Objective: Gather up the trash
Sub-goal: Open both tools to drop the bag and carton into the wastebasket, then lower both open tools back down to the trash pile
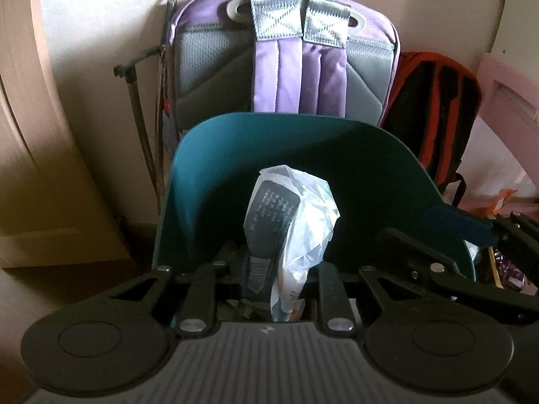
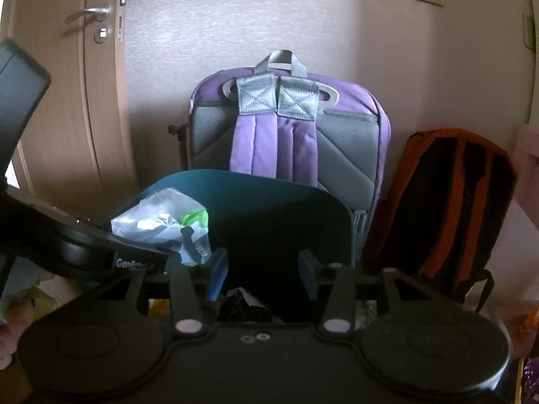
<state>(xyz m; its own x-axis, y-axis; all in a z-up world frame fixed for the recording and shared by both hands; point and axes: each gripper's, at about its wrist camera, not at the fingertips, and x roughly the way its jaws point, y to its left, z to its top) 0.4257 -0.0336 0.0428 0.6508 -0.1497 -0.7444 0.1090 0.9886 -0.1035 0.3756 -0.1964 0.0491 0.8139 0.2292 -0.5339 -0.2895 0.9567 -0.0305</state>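
At the far left of my left view a door (image 1: 20, 107) is standing; just right of it, thin black poles (image 1: 148, 128) are leaning on the wall. In the middle, my left claw (image 1: 279, 269) is pinching a crumpled plastic bag (image 1: 303, 215) with dark printing, its jaws sitting narrow around the bag's lower end. The bag is sticking up in front of the raised teal bin lid (image 1: 235, 155), over the bin's mouth. Behind the lid a purple backpack (image 1: 286, 67) is leaning on the wall, and at the right an orange one (image 1: 434, 107).

In my right view, the bag (image 2: 158, 219) is showing at centre left, and my right claw (image 2: 262, 272) is hanging about half open below the middle of the frame with nothing between its blue pads (image 2: 217, 269).

I am judging the drop as the risky part. The bag is light and springy, so letting go too high could leave it clinging to a pad or drifting past the rim onto the floor. The lid could also swing down if my right claw bumps it.
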